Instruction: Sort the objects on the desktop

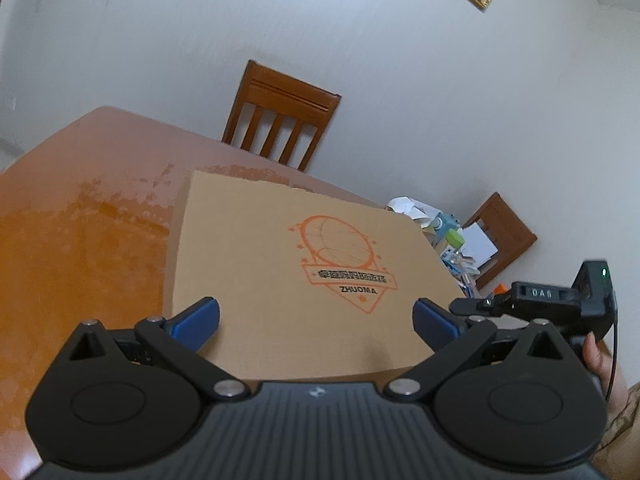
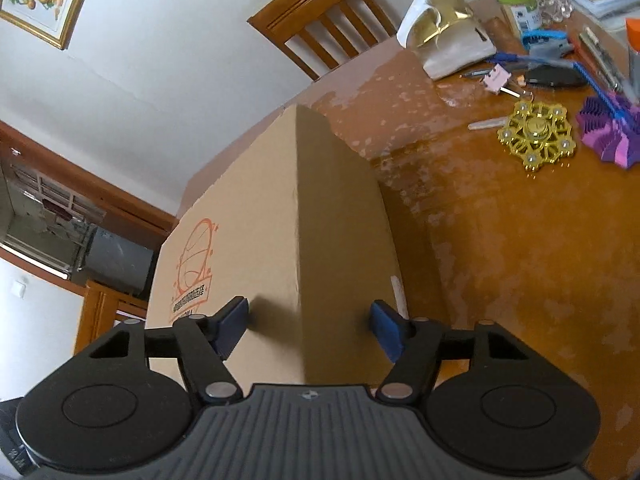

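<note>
Both grippers, left gripper (image 1: 316, 320) and right gripper (image 2: 308, 322), gape empty beside a cardboard box (image 2: 280, 220), while trinkets (image 2: 536, 140) lie loose on the worktop (image 2: 500, 260).

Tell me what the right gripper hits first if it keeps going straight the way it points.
The cardboard box. The open right gripper points at the box's vertical corner edge, one blue finger on each side of it, so the corner would likely meet it first. How close it is cannot be judged.
</note>
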### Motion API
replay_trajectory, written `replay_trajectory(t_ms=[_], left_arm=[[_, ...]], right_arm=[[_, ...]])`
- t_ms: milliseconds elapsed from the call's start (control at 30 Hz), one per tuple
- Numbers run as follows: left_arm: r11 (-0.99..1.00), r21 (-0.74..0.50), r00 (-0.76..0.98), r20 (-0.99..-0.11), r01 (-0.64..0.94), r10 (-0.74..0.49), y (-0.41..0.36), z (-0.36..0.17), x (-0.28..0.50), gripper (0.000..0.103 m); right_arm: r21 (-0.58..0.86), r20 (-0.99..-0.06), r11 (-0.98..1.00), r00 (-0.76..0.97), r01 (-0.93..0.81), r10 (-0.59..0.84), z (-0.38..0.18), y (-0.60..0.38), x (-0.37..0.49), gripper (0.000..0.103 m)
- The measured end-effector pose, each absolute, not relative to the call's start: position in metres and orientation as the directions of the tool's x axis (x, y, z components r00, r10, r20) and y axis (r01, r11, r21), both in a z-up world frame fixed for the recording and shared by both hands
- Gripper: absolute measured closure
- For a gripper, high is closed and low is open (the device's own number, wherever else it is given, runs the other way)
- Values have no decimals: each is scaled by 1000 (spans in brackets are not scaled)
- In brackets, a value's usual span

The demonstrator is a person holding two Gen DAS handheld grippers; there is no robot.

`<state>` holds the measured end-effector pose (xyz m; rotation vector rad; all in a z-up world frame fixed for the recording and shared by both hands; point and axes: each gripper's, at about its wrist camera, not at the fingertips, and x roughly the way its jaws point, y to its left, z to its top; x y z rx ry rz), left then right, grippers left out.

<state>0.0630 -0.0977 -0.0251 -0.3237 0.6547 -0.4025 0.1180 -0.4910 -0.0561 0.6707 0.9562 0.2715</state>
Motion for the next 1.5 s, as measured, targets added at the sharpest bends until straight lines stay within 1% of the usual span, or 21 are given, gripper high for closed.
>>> replay_trajectory(t_ms=[133,200,300,367,467,533,600,667,933,1167,1233,1500], left_arm=[[914,-289,753,-523,285,-400,-113,-19,60,1],[927,-244,769,-518,286,-373,-117,-18,59,1],[943,-218,775,-539,251,-331,-119,-19,65,1],[952,-202,778,-550,230,-305,-120,-21,70,1],[962,-166,774,-571,219,-274,-124,-24,77,1],[965,-147,774,-576,218,-262,-126,-26,79,1],[967,-134,776,-577,217,-254,-127,-26,80,1],[969,-124,780,-575,214,-246,-128,-25,80,1],[975,-129,786,-576,182,-223,-123,-24,90,1],[962,-162,756,-595,221,-273,-128,-30,99,1],[959,-170,741,-608,229,-285,-129,-34,101,1],[958,-143,750,-598,248,-283,-132,-39,100,1]], right_arm=[[519,-693,852,616,66,374,-38,-485,113,30],[451,-686,891,660,54,307,-26,-482,108,30],[394,-646,919,705,-22,293,-8,-472,102,30],[328,-632,942,723,-78,280,1,-459,100,30],[169,-634,977,745,-129,207,5,-436,99,30],[89,-633,983,752,-161,181,6,-426,99,31],[-21,-624,986,773,-164,115,6,-415,97,31],[-80,-618,985,783,-152,71,5,-412,99,31],[-118,-633,989,774,-85,-9,-5,-422,109,31],[-110,-663,991,748,-74,-18,-13,-425,109,30],[-110,-668,991,744,-74,-19,-14,-425,109,28],[-113,-680,991,733,-74,-23,-19,-426,111,22]])
